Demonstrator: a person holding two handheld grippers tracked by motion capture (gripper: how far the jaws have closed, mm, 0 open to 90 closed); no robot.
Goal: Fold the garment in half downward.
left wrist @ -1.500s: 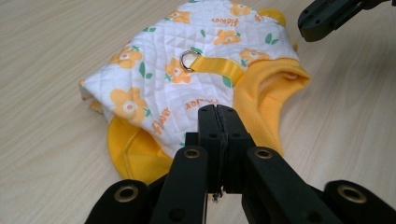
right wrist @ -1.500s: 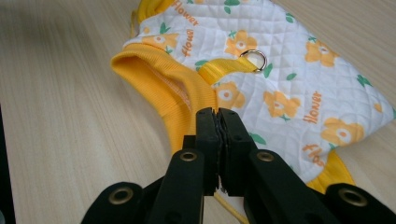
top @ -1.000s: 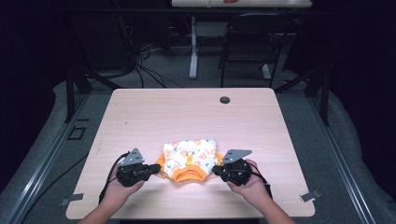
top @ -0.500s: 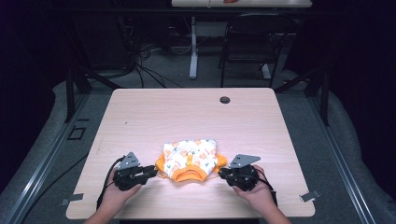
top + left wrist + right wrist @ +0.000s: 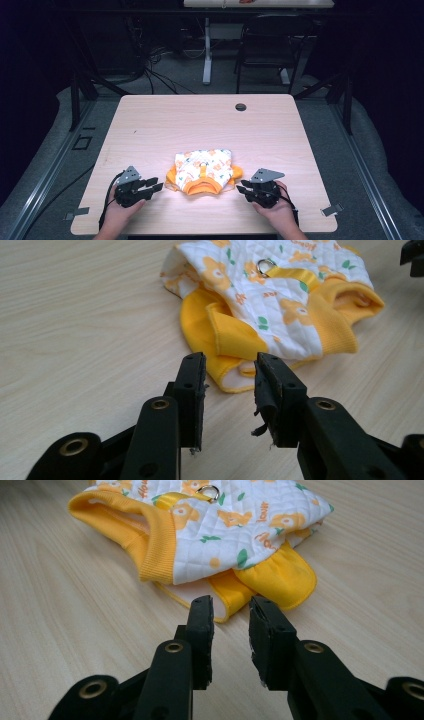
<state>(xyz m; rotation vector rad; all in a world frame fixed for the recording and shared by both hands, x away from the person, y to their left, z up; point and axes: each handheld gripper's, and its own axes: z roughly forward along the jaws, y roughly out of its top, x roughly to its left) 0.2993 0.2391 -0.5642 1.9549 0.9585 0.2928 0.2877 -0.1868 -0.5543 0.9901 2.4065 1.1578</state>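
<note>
Both grippers have drawn back from the garment (image 5: 204, 171) since a second ago, when their tips touched its side edges; now each sits just clear of it. That folded garment, white quilted cloth with orange print and yellow trim, lies on the table (image 5: 200, 120) near the front edge, between the two tools. Up close, the left gripper view shows a metal ring (image 5: 265, 266) on a yellow strap and a yellow cuff nearest the jaws; the right gripper view shows the ribbed yellow hem (image 5: 150, 540) and a yellow flap (image 5: 280, 575), details too small from above. The left gripper (image 5: 156, 185) is released, jaws apart with nothing between them, pointing right toward the cloth. The right gripper (image 5: 240, 191) is likewise released and empty, pointing left. Each hand (image 5: 120, 212) holds its tool low over the tabletop, forearms coming from the near edge
</note>
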